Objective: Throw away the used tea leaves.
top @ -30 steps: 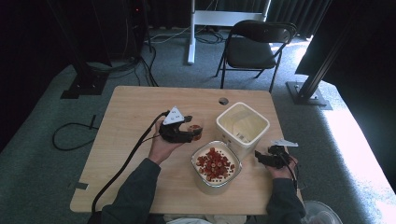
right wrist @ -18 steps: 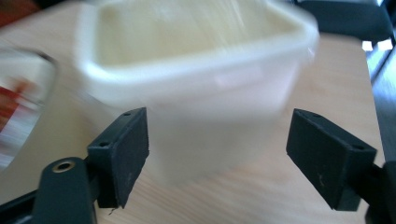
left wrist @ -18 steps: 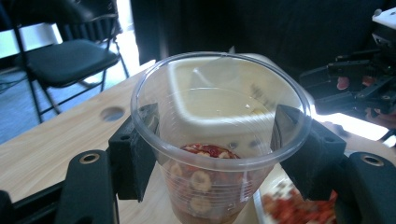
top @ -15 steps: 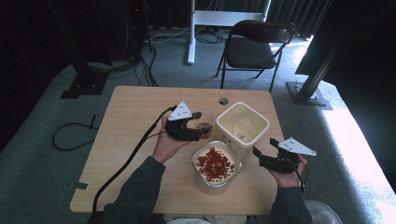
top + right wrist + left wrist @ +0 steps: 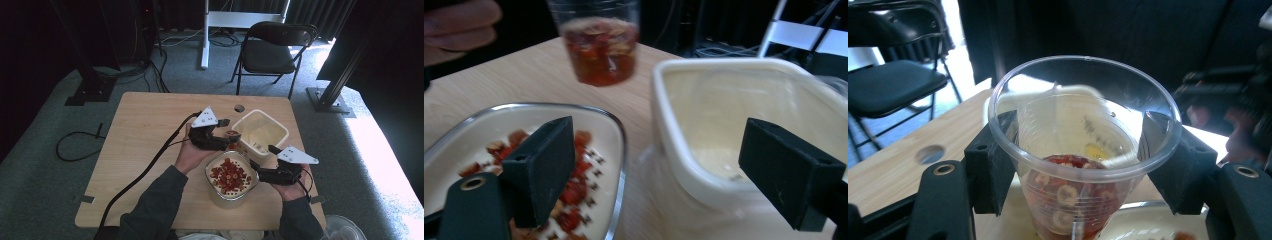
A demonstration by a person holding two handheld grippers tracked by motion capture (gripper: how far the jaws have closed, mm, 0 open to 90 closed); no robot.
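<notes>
A clear plastic cup point(image 5: 1083, 150) with red ring-shaped pieces in its bottom hangs upright above the table. My left gripper point(image 5: 1080, 165) is shut on it, one pad on each side. In the high view that cup point(image 5: 232, 133) and left gripper point(image 5: 227, 139) are between the metal-rimmed bowl point(image 5: 215, 187) of red pieces and the empty white tub point(image 5: 260, 131). My right gripper point(image 5: 263, 156) hovers at the bowl's right side. Its jaws have just been opening and hold nothing. From the right gripper point(image 5: 664, 170) I look over the bowl point(image 5: 616, 130), the tub point(image 5: 724, 100) and the cup point(image 5: 599, 45).
The wooden table point(image 5: 145, 130) has a small round hole point(image 5: 239, 108) near its far edge. The left gripper's black cable point(image 5: 145, 172) trails across the table's left half to the near edge. A black folding chair point(image 5: 270, 50) stands beyond the table.
The left gripper has carried the cup up and to the right, toward the white tub. The right gripper has lifted off the table's right edge toward the bowl, and its jaws have spread.
</notes>
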